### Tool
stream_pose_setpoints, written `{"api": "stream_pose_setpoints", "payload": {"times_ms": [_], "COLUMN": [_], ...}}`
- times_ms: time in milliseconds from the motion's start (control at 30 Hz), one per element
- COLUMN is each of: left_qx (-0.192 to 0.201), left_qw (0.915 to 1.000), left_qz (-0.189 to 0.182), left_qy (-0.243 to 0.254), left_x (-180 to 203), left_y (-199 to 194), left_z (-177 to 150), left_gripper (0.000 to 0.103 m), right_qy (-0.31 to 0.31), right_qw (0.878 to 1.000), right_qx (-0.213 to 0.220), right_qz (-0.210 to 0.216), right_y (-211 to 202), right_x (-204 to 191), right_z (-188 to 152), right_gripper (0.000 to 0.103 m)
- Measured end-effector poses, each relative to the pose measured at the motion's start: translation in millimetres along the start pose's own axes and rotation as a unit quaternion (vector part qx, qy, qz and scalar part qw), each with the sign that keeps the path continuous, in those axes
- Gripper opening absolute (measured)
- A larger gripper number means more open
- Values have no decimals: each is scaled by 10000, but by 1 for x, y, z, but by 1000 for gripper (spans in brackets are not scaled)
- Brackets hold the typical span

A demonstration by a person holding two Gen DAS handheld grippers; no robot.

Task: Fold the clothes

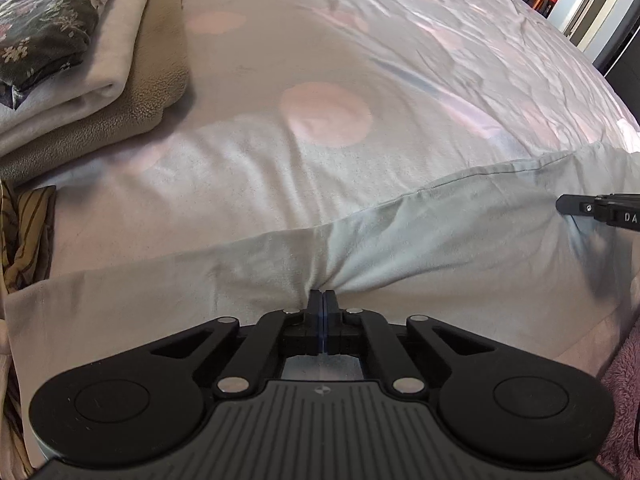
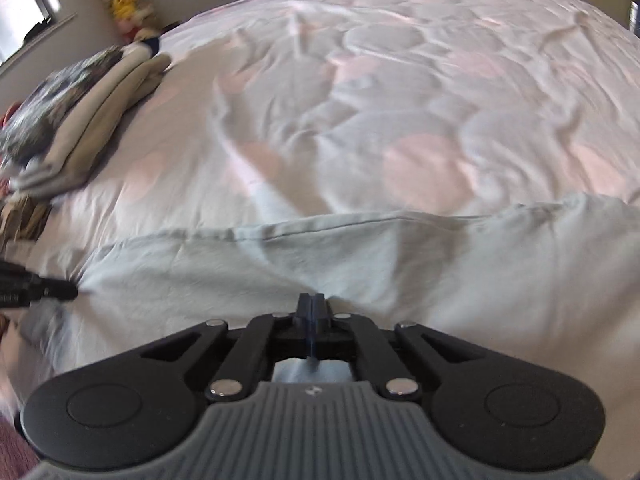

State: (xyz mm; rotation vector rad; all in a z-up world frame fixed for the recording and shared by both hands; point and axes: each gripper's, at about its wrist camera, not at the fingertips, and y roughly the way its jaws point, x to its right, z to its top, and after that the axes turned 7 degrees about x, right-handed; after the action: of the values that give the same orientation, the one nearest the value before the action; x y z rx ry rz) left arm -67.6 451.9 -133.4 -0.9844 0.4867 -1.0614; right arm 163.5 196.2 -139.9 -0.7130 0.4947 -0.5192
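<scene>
A pale grey-green garment (image 1: 420, 236) lies across the near edge of the bed; it also shows in the right wrist view (image 2: 360, 264). My left gripper (image 1: 323, 294) is shut on the garment's near edge, the cloth puckering at its tips. My right gripper (image 2: 312, 298) is shut on the same garment further right. The right gripper's tip shows in the left wrist view (image 1: 576, 205) at the right edge, and the left gripper's tip shows in the right wrist view (image 2: 60, 291) at the left edge, both pinching cloth.
The bed's cover (image 1: 328, 112) is pale with pink circles and is wrinkled. A stack of folded clothes (image 1: 92, 80) sits at the far left, also in the right wrist view (image 2: 80, 128). A striped brown cloth (image 1: 28, 236) lies by the left edge. Furniture (image 1: 592, 8) stands beyond the bed.
</scene>
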Motion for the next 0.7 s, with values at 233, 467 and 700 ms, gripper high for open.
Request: {"api": "stream_pose_setpoints", "payload": {"times_ms": [233, 467, 700], "left_qx": [20, -7, -75], "left_qw": [9998, 9992, 9995], "left_qz": [87, 160, 114], "left_qy": [193, 356, 274], "left_x": [8, 13, 9], "left_y": [-1, 1, 3], "left_z": [-2, -1, 1], "left_gripper": [1, 1, 1], "right_qy": [235, 690, 314], "right_qw": [9956, 9888, 9901], "right_qx": [642, 535, -72], "right_qz": [-639, -1207, -1365], "right_y": [-40, -41, -4], "right_x": [27, 86, 83], "right_z": [22, 57, 82], "right_gripper": [10, 11, 28]}}
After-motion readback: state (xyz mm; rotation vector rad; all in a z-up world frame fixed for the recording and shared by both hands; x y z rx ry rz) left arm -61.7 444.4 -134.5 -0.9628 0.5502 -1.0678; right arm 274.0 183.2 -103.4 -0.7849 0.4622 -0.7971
